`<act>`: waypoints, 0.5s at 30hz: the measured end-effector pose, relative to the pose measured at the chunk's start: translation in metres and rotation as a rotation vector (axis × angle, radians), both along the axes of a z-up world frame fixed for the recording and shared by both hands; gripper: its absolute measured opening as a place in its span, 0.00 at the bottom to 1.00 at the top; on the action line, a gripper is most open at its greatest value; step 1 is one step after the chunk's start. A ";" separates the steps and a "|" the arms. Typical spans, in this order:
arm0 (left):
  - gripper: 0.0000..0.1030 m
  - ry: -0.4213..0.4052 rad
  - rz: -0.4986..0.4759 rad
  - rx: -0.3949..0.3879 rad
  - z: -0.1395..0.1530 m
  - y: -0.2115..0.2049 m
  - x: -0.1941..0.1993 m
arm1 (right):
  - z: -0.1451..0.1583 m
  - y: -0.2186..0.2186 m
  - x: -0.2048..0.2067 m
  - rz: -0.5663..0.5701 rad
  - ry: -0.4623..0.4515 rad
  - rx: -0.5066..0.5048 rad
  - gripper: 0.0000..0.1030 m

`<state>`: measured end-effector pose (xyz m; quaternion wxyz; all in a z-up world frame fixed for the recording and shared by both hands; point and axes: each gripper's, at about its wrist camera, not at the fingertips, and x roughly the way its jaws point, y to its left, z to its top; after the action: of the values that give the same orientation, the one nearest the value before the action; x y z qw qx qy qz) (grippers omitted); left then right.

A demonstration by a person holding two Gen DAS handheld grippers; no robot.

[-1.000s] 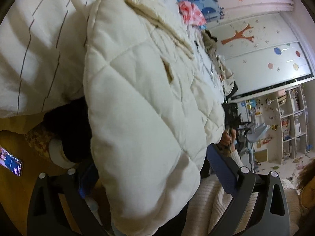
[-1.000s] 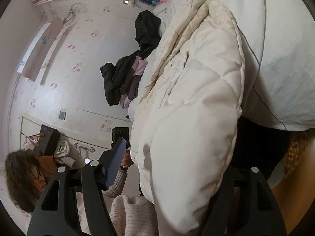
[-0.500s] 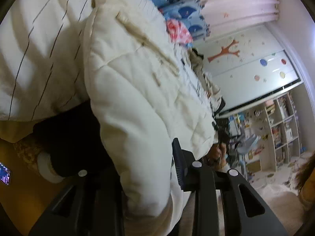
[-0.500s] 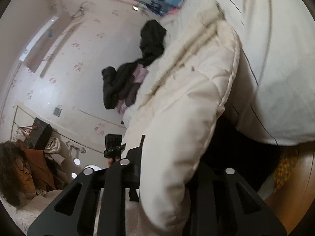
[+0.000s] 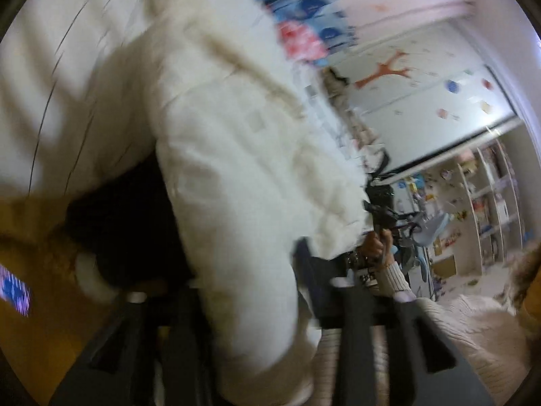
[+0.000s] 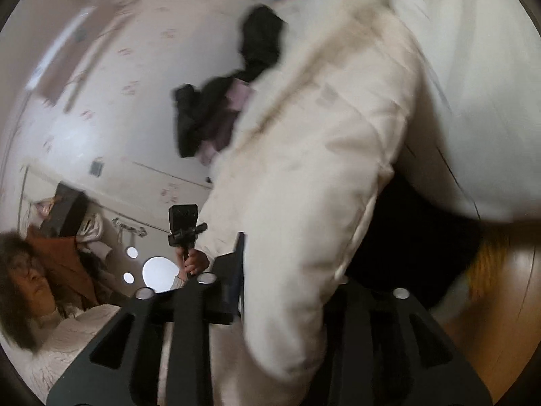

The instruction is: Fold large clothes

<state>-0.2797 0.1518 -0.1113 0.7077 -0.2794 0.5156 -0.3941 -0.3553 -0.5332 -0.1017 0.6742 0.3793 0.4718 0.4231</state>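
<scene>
White bedding (image 5: 67, 77) with thin dark lines fills the far left of the left wrist view and the far right of the right wrist view (image 6: 490, 84); it belongs to a bed. On it lies a cream quilted jacket (image 5: 236, 176), and the near end of the jacket hangs over the bed edge, towards both cameras (image 6: 321, 186). Under this edge there is a dark shadow, and below it a brown wooden floor (image 5: 30, 321).

The left claw (image 5: 250, 308) has the hanging jacket end between its two black fingers (image 5: 189, 331). Its jaws are opening, and because of blur I cannot tell if the pads press the cloth. The right claw (image 6: 277, 304) has the other part of the jacket end between its fingers (image 6: 189, 321); its jaws are opening too, and whether the pads press is also not clear.

Far on the bed, a heap of dark clothes (image 6: 216, 101) lies beyond the jacket. A white wall with an orange tree sticker (image 5: 385, 67) stands at the far right of the left view, with shelves (image 5: 487, 209) below it. A person in a light knitted sweater (image 6: 74, 345) is at the near left of the right view.
</scene>
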 end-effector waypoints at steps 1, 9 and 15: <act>0.56 0.016 0.020 0.007 -0.008 0.003 0.001 | -0.007 -0.001 -0.002 -0.003 0.010 0.013 0.32; 0.19 -0.141 0.131 -0.049 0.031 -0.009 -0.001 | 0.014 -0.006 -0.017 -0.072 -0.177 0.288 0.32; 0.15 -0.254 0.206 -0.116 0.080 0.000 -0.003 | 0.044 0.002 0.005 -0.115 -0.319 0.415 0.31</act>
<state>-0.2825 0.1515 -0.0312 0.7864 -0.3193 0.3671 -0.3806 -0.3503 -0.5313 -0.0577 0.6707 0.4641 0.2403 0.5263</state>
